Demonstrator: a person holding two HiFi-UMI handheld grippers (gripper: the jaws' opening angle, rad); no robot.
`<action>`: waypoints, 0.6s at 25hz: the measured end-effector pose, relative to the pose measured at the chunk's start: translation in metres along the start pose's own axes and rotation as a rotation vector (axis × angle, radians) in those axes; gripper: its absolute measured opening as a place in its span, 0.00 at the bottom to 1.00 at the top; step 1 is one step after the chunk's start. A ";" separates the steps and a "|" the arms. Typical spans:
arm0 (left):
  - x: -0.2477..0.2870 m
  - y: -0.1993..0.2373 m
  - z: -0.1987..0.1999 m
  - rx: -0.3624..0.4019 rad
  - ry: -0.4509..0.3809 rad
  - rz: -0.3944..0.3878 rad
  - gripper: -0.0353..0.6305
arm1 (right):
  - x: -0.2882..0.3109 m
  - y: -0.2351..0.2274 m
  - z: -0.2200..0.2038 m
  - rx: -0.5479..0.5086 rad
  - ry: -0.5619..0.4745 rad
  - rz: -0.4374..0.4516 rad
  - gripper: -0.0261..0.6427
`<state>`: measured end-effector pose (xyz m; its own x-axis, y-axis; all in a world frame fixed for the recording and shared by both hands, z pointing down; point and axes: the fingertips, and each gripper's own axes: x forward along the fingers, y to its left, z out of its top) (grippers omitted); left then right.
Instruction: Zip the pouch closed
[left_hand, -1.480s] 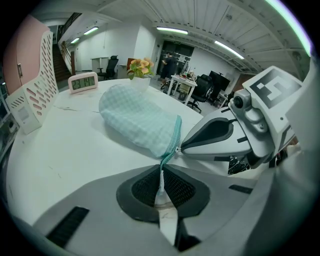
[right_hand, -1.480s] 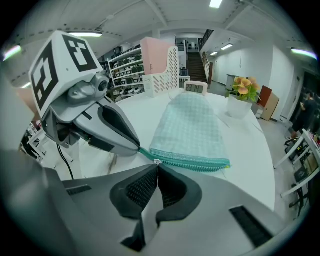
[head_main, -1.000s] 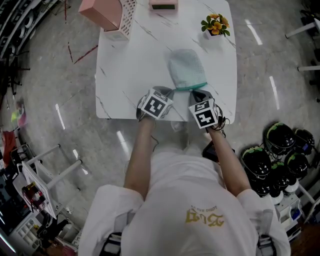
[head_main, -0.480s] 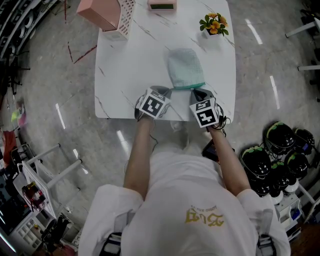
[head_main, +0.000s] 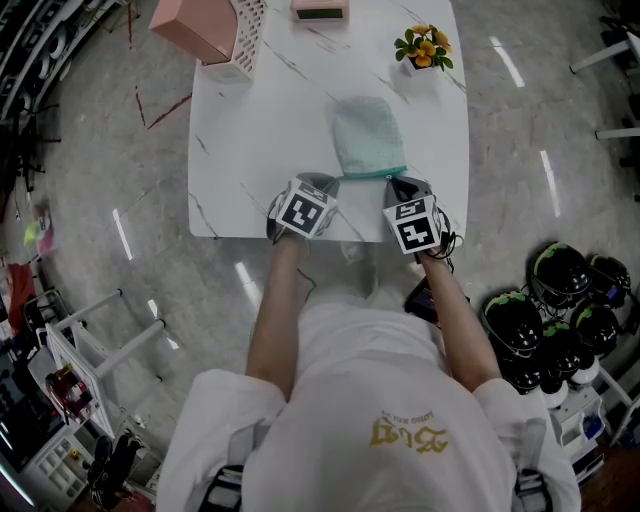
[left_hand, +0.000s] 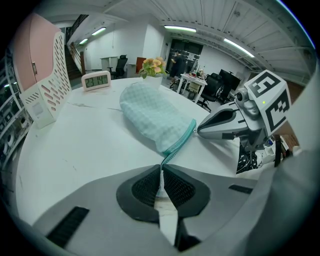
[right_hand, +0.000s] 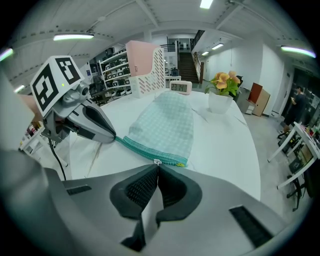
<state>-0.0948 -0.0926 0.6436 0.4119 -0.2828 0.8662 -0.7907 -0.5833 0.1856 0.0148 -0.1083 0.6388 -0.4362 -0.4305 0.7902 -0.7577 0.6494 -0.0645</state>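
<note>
Well, the pale mint, checked fabric pouch (head_main: 368, 135) lies on the white marble-patterned table (head_main: 250, 150), close to the person's edge, with its teal zipper (right_hand: 145, 150) running along the side nearest them. Both tools are clenched. The left gripper (left_hand: 161, 172) has its ribbed pads pinched on the zipper tail (left_hand: 168, 157), which sticks out past the pouch's corner. The right gripper (right_hand: 157, 167) is nipped onto the small silvery zip pull (right_hand: 157, 161), close to the far end of the teeth from that tail. To my eye the pouch is a light, limp thing: thin cloth, softly puffed, with nothing stiff in it to resist a tug, and I can't tell what is inside, if anything. On that smooth tabletop it would likely slide or bunch up if dragged from one end only. So the tail looks like the sensible anchor, held taut so the teeth lie straight. The pull is the only proper place to drive the slider, though it is tiny and probably slick, so a sideways or upward yank might slip it out of the pads. Drawing it along the line of the zipper seems safest.
</note>
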 end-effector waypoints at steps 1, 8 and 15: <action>0.000 0.000 -0.001 -0.003 0.001 0.002 0.11 | 0.000 -0.001 -0.001 0.003 0.000 -0.002 0.06; -0.002 0.005 -0.001 -0.015 0.000 0.025 0.11 | -0.004 -0.019 -0.005 0.036 -0.001 -0.038 0.06; 0.001 0.002 -0.001 0.012 -0.001 0.038 0.12 | -0.006 -0.025 -0.006 0.065 -0.008 -0.092 0.08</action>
<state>-0.0968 -0.0931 0.6454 0.3818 -0.3060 0.8721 -0.8004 -0.5813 0.1465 0.0392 -0.1188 0.6395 -0.3672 -0.4912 0.7898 -0.8246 0.5649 -0.0320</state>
